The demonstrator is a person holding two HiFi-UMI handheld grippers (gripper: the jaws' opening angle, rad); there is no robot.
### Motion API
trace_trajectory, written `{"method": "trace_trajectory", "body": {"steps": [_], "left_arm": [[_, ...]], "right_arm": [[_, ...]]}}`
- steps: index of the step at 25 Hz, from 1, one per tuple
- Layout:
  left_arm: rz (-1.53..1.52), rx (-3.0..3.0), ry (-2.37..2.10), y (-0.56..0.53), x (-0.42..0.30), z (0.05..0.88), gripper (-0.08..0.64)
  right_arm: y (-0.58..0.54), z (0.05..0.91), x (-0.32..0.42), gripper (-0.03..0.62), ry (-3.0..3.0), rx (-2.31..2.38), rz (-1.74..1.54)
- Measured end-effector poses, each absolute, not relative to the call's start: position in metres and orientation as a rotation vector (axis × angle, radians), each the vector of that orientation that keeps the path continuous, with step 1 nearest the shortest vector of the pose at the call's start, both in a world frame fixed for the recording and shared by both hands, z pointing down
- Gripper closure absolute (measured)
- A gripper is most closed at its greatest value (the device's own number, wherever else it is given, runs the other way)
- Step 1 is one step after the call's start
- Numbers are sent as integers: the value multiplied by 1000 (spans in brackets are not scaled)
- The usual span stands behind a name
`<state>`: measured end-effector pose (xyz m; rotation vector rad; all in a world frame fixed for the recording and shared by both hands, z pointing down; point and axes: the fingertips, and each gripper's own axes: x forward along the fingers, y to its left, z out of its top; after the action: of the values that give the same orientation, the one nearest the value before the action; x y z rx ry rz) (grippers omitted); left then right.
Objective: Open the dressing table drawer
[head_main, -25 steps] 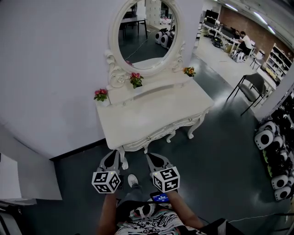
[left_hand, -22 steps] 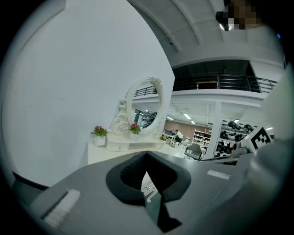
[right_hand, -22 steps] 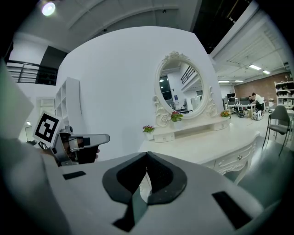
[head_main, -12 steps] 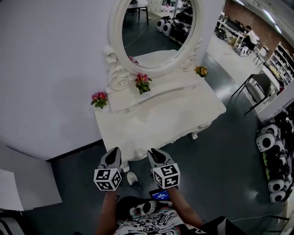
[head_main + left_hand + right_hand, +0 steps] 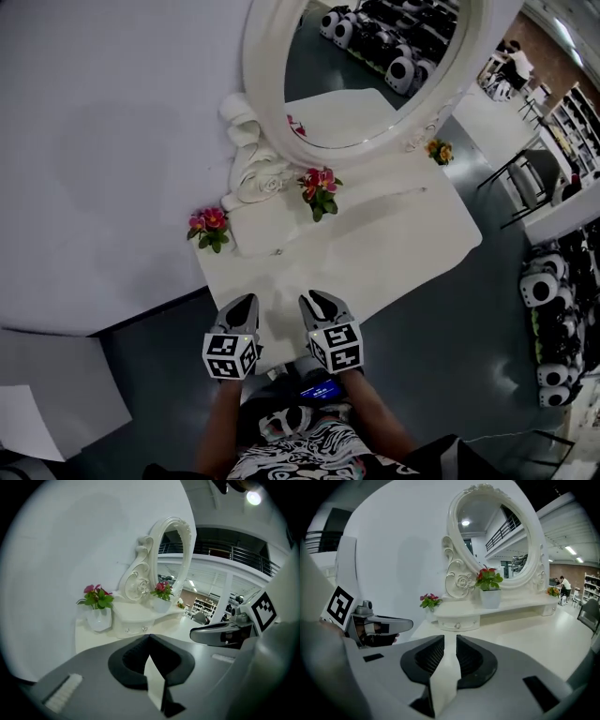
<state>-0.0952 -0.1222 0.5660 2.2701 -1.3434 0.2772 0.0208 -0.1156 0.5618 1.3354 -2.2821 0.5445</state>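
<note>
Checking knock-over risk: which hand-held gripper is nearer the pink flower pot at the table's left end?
Left. The left hand-held gripper is in front of the pink flower pot, slightly right of it; the right hand-held gripper, jaws opening and empty, is farther right.

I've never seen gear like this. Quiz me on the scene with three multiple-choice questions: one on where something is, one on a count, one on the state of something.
1. Where does the oval mirror stand?
A) at the back of the dressing table, against the wall
B) on a bookshelf
C) on a bed

2. How many flower pots are on the table?
A) one
B) three
C) five

3. How are the left gripper's jaws?
A) wide apart round a pot
B) tips together, holding nothing
C) clamped on a drawer knob

Answers:
1 A: it rises from the table's far edge by the wall.
2 B: one sits at the left end, one before the mirror and one at the right end.
3 B: the left gripper view shows the tips meeting with nothing between them.
</note>
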Motion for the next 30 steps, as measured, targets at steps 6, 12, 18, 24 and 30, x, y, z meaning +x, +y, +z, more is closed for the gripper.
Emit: {"method": "trace_trajectory", "body": {"steps": [6, 12, 18, 24, 30], "left_arm": [[286, 2253, -1309, -151, -96, 578, 558], [304, 2248, -1300, -166, -94, 588, 558], [344, 2229, -1294, -177, -90, 607, 558], [357, 2194, -1284, -188, -90, 622, 558], [344, 2179, -1273, -194, -90, 623, 558]], "right_arm": [[-148, 574, 6, 494, -2245, 1312, 554], [-174, 593, -1, 484, -2242, 1299, 590], [-198, 614, -13, 476, -2252, 1260, 622], [-217, 637, -22, 463, -2236, 1240, 651], [-237, 641, -29, 457, -2241, 1234, 650]]}}
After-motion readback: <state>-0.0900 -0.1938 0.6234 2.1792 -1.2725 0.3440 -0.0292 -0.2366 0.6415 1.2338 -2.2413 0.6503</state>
